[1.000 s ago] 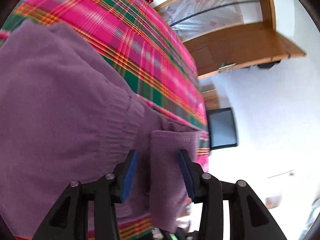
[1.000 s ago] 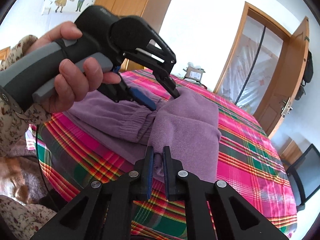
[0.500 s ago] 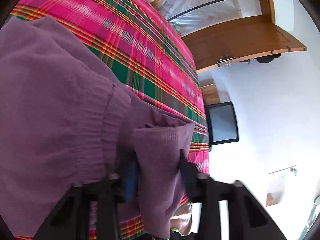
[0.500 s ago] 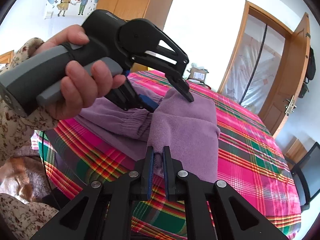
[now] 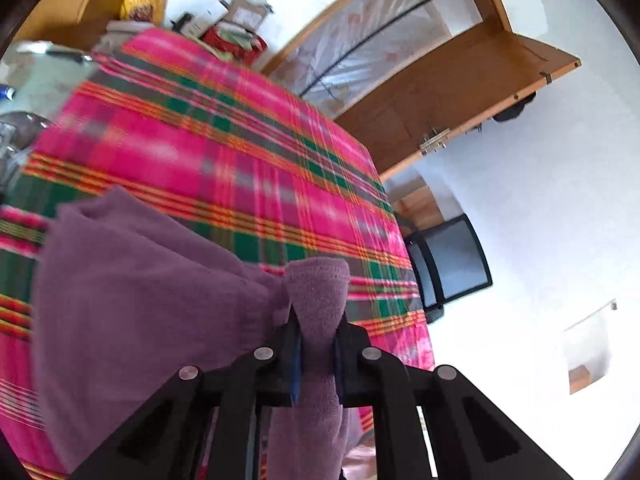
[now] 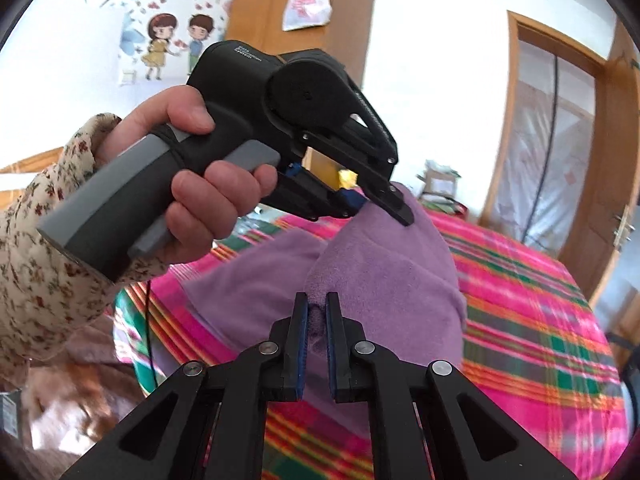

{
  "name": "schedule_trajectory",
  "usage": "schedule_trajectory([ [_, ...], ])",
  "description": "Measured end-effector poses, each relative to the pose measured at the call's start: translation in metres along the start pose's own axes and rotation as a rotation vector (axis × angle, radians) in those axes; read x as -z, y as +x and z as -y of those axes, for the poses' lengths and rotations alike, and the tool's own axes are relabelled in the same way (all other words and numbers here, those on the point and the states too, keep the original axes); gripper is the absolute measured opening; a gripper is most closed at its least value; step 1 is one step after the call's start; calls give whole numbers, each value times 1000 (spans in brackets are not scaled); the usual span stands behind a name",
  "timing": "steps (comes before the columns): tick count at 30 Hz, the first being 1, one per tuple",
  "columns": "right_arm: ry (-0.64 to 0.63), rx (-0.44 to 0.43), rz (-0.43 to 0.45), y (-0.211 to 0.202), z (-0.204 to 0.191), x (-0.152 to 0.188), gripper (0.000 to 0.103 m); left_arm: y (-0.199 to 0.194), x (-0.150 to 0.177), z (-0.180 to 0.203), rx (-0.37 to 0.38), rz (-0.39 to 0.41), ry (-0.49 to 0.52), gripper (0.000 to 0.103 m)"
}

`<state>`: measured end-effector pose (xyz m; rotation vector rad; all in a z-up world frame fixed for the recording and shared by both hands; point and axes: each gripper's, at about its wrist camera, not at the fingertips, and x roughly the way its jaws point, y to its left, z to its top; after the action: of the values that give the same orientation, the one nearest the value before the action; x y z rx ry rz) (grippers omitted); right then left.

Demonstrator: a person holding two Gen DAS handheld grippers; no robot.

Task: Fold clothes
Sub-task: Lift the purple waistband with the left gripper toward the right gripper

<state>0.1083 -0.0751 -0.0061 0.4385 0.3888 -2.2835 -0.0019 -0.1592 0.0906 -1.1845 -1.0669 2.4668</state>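
Observation:
A purple fleece garment (image 5: 132, 300) hangs over the pink plaid bedspread (image 5: 224, 168), lifted at two places. My left gripper (image 5: 318, 320) is shut on a bunched fold of it; the cloth sticks out above the jaws. In the right wrist view the garment (image 6: 384, 272) drapes between both grippers. My right gripper (image 6: 316, 312) is shut on its near edge. The left gripper (image 6: 384, 204), held in a hand, pinches the far upper edge of the cloth.
The plaid bedspread (image 6: 532, 320) spreads to the right. A wooden door (image 5: 460, 92) and a black chair (image 5: 452, 264) stand beyond the bed. Clutter (image 5: 236, 24) lies at the bed's far end. A wardrobe (image 6: 296, 36) stands behind the left hand.
My left gripper has shut on the purple fold and lifted it up off the bed. My right gripper has risen too, keeping its grip on the cloth.

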Motion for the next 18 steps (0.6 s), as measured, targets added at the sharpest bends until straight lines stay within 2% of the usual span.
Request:
schedule_trajectory([
  [5, -42, -51, 3, 23, -28, -20, 8, -14, -7, -22, -27, 14, 1, 12],
  [11, -70, -110, -59, 64, -47, -26, 8, -9, -17, -59, -69, -23, -5, 13],
  [18, -42, -150, -134, 100, -50, -26, 8, 7, -26, -100, -52, -69, -68, 13],
])
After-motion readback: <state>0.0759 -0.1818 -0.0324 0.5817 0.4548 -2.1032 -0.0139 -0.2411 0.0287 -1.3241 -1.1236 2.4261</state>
